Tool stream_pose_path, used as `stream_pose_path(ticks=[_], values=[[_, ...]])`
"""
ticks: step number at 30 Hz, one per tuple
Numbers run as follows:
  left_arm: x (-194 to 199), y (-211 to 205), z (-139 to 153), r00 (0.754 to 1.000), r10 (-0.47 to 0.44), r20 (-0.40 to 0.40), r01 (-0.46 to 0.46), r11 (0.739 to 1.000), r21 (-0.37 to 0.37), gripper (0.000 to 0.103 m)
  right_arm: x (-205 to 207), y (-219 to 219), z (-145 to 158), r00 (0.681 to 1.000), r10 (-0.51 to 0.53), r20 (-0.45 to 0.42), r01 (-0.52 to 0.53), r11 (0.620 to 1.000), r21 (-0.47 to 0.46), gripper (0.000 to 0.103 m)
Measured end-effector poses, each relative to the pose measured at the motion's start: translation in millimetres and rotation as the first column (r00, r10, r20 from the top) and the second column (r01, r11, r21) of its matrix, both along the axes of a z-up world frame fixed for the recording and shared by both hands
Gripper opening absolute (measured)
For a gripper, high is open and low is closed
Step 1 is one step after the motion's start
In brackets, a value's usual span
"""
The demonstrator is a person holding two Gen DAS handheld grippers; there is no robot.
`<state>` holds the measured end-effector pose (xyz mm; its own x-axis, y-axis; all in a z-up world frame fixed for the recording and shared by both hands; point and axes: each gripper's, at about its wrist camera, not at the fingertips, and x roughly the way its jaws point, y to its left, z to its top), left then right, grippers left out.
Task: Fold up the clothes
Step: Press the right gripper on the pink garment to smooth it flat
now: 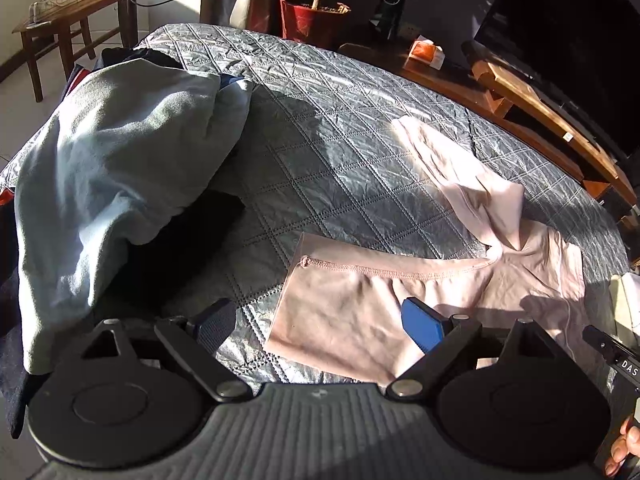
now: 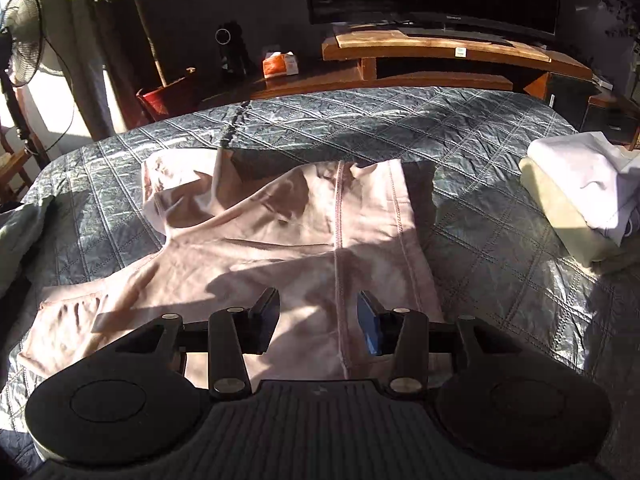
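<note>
The bed [image 2: 500, 128], covered by a grey quilted spread, carries all the work; positions below are given relative to the pink garment [image 2: 280, 240], which lies spread across the middle of the spread, partly doubled over at its far-left portion.

Unfolded heap [image 1: 112, 168]: a pale grey-green piece over dark items, to the left of the pink garment and well apart from it.

Folded stack [image 2: 580, 192]: a white piece on a cream one, to the right of the pink garment, near the bed's edge.

Left hand-held gripper [image 1: 320, 326]: released, jaws wide, nothing between them, poised over the near-left sleeve end of the pink garment.

Right hand-held gripper [image 2: 318, 320]: released, jaws part-open, empty, above the near edge of the pink garment beside a stitched seam.

Recommended procedure, as a judgement: the garment appears to be at the flattening or first-fold stage.
1. Smooth the doubled-over far portion first.
2. Pinch only a single layer at the hem or sleeve end.
3. Lift both sides evenly and fold along the seam line, so edges meet squarely.

Containers: none visible on the bed. A red plant pot [image 1: 314, 20], beyond the pink garment off the bed, holds soil and a stem.
</note>
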<state>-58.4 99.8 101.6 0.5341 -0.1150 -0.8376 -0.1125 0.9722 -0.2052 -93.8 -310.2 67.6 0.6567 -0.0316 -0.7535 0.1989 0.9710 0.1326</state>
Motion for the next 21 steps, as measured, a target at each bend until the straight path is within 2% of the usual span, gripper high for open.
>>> stream_pose_path(ticks=[1,2,4,6,8,9,10,11,13,15,21], values=[[0.2,-3.1,-0.3,1.000,-0.008,0.001,0.008,1.000,0.006,0.088,-1.2,-22.4,-10.6,0.998,-0.052,-0.029,0.052,0.999,-0.011,0.041],[0.5,-6.3,-1.1,1.000,-0.015,-0.001,0.015,1.000,0.013,0.088,-4.1,-36.0,-19.6,0.997,-0.071,-0.037,0.071,0.997,0.006,0.039],[1.3,-12.9,-3.2,1.000,-0.028,-0.006,0.029,0.999,0.026,0.088,-10.3,-51.9,-35.4,0.995,-0.096,-0.042,0.098,0.993,0.069,0.037],[2.1,-19.0,-5.8,0.999,-0.042,-0.012,0.043,0.998,0.035,0.088,-13.6,-56.6,-46.1,0.993,-0.111,-0.032,0.112,0.992,0.064,0.037],[2.9,-26.9,-8.3,0.998,-0.059,-0.018,0.060,0.997,0.048,0.088,-15.2,-60.5,-52.1,0.993,-0.121,-0.019,0.122,0.988,0.098,0.039],[3.1,-30.9,-9.3,0.998,-0.068,-0.020,0.069,0.996,0.054,0.088,-15.0,-56.3,-52.5,0.995,-0.098,-0.021,0.099,0.992,0.079,0.039],[3.4,-35.3,-10.3,0.997,-0.077,-0.021,0.078,0.995,0.061,0.088,-14.8,-51.5,-52.8,0.997,-0.073,-0.024,0.075,0.996,0.056,0.035],[3.9,-39.3,-11.0,0.996,-0.085,-0.022,0.086,0.994,0.066,0.088,-14.5,-46.8,-53.0,0.998,-0.049,-0.028,0.049,0.998,0.033,0.020],[4.7,-45.4,-11.9,0.995,-0.094,-0.025,0.095,0.993,0.072,0.088,-19.6,-43.6,-48.5,1.000,-0.015,-0.018,0.015,1.000,0.019,0.012],[5.7,-51.1,-13.4,0.995,-0.100,-0.031,0.102,0.993,0.068,0.088,-25.1,-49.0,-44.0,1.000,-0.021,-0.022,0.022,0.999,0.031,0.011],[7.4,-68.2,-17.1,0.990,-0.132,-0.049,0.135,0.988,0.071,0.088,-46.7,-50.1,-30.4,0.994,0.026,-0.105,-0.032,0.998,-0.057,0.013]])
